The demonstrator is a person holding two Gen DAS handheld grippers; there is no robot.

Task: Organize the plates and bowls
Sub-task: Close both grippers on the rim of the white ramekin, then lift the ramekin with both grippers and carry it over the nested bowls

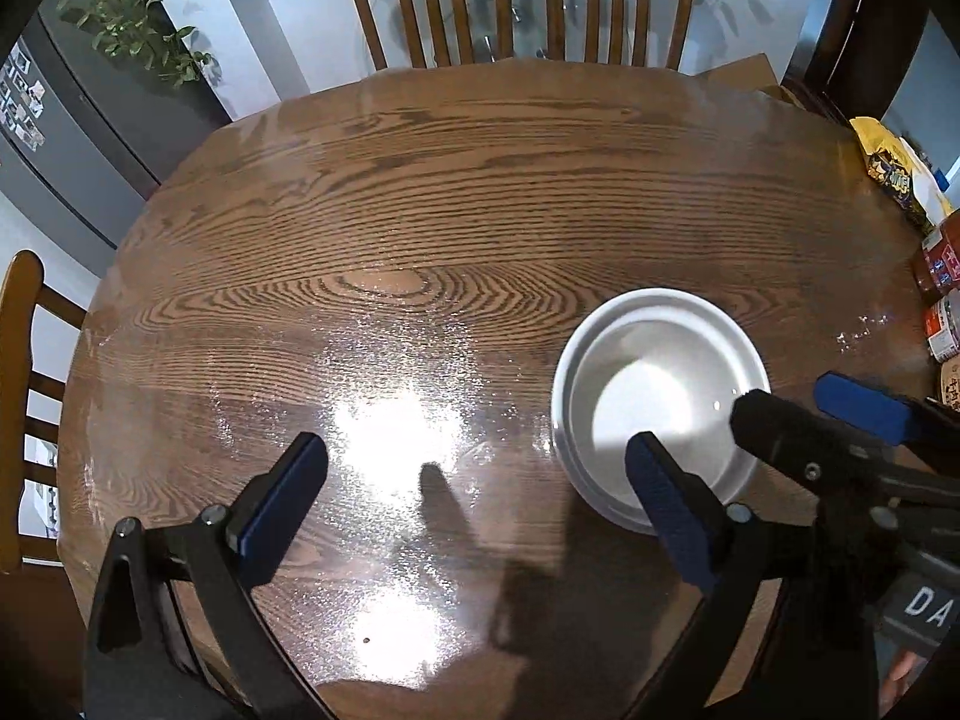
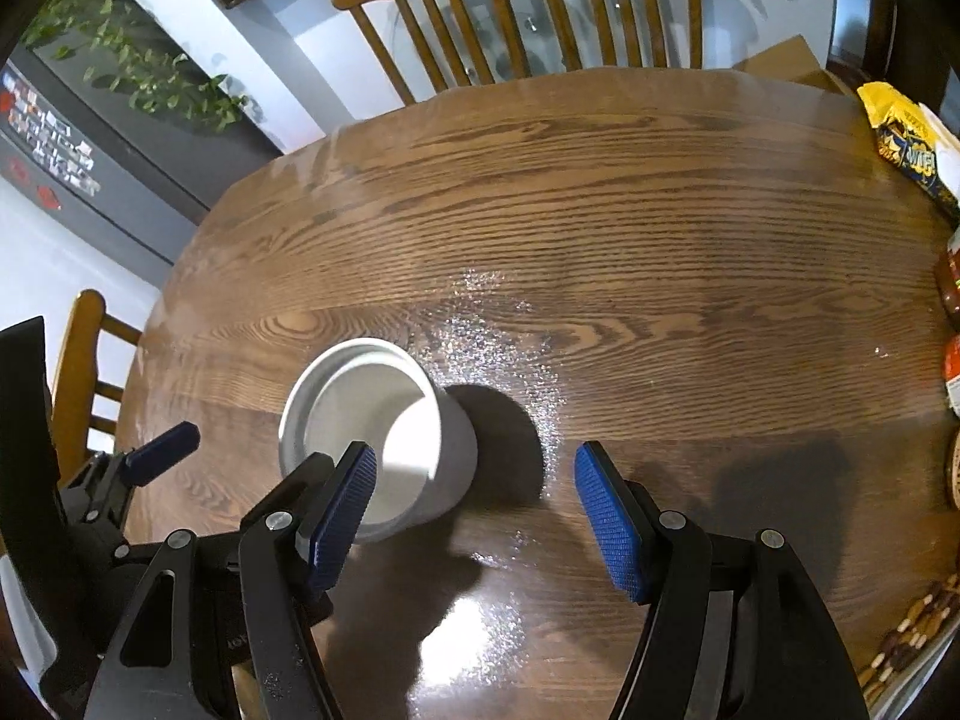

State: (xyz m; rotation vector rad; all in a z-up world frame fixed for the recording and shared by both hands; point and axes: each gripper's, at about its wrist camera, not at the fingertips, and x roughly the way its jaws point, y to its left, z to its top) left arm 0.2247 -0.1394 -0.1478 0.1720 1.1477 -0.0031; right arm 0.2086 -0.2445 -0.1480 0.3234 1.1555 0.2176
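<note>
A white stack of bowls (image 1: pixel 660 402) stands on the round wooden table (image 1: pixel 456 192), one bowl nested in another. It also shows in the right wrist view (image 2: pixel 384 420). My left gripper (image 1: pixel 480 480) is open and empty; its right finger reaches over the stack's near rim. My right gripper (image 2: pixel 474 498) is open and empty, with its left finger over the stack's near rim. The right gripper's fingers (image 1: pixel 864 408) show at the right of the stack in the left wrist view.
Wooden chairs (image 1: pixel 516 0) stand at the far side and one chair (image 1: pixel 24 360) at the left. A yellow snack bag (image 1: pixel 894 168) and jars (image 1: pixel 942 264) sit at the table's right edge. A beaded mat (image 2: pixel 912 636) lies near right.
</note>
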